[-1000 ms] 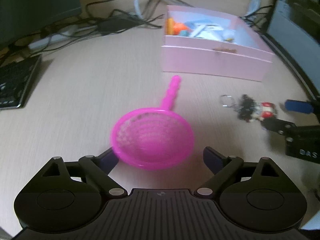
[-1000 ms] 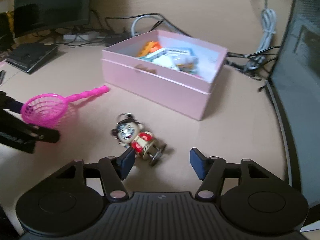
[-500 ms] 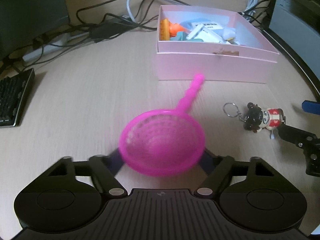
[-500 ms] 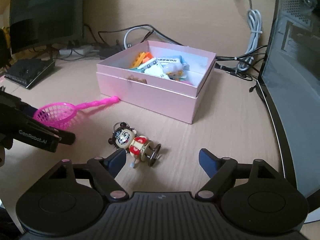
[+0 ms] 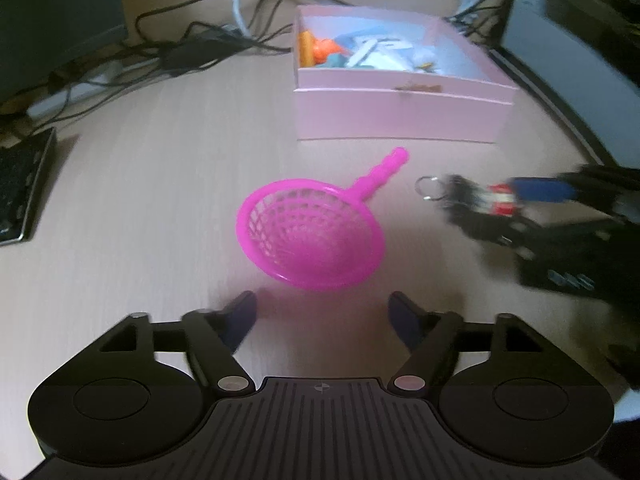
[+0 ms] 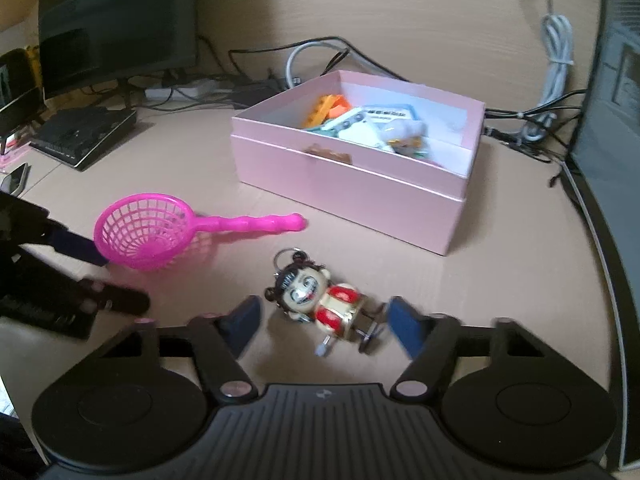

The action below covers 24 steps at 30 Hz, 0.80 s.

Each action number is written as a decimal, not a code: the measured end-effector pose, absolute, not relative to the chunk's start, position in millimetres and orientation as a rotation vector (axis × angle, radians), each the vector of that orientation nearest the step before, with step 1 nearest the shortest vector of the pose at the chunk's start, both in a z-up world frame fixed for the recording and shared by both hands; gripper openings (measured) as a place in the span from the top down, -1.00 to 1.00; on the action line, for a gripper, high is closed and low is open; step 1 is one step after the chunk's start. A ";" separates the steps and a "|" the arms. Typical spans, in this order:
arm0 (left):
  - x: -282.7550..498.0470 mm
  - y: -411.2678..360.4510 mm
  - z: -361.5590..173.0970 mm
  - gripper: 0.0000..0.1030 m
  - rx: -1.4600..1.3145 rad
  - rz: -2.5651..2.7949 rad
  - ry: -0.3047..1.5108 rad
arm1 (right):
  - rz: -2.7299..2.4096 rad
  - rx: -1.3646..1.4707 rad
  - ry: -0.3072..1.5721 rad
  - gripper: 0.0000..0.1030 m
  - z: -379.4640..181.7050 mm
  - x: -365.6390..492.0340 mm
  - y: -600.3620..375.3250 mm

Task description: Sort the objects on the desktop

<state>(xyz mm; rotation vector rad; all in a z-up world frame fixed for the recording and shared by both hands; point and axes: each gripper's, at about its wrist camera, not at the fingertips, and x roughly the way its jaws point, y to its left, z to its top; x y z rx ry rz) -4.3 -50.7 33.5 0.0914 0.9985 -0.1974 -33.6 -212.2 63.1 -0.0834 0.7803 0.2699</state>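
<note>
A magenta toy net scoop point(image 5: 312, 232) lies on the desk, handle toward the pink box point(image 5: 400, 112). My left gripper point(image 5: 322, 312) is open, just short of the scoop's basket, empty. The scoop also shows in the right wrist view point(image 6: 148, 236). A wind-up doll with a key ring point(image 6: 320, 304) lies on the desk between the open fingers of my right gripper point(image 6: 322, 320); contact cannot be told. In the left wrist view the doll point(image 5: 480, 200) is blurred between the right gripper's fingers. The pink box point(image 6: 360, 184) holds several toys and cards.
A monitor point(image 6: 116, 28), a black device point(image 6: 80, 132) and tangled cables point(image 6: 248, 88) stand at the back left. A dark computer case point(image 6: 616, 120) and white cable point(image 6: 556, 48) are at the right. A keyboard point(image 5: 20, 192) lies at the left.
My left gripper has pulled back from the scoop, which now lies ahead of its fingertips. My right gripper has moved forward so its fingers flank the doll.
</note>
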 end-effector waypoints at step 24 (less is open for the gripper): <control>21.8 -73.8 28.7 -0.92 0.145 -0.224 0.954 | 0.175 -0.084 0.834 -0.16 67.5 -60.0 -239.3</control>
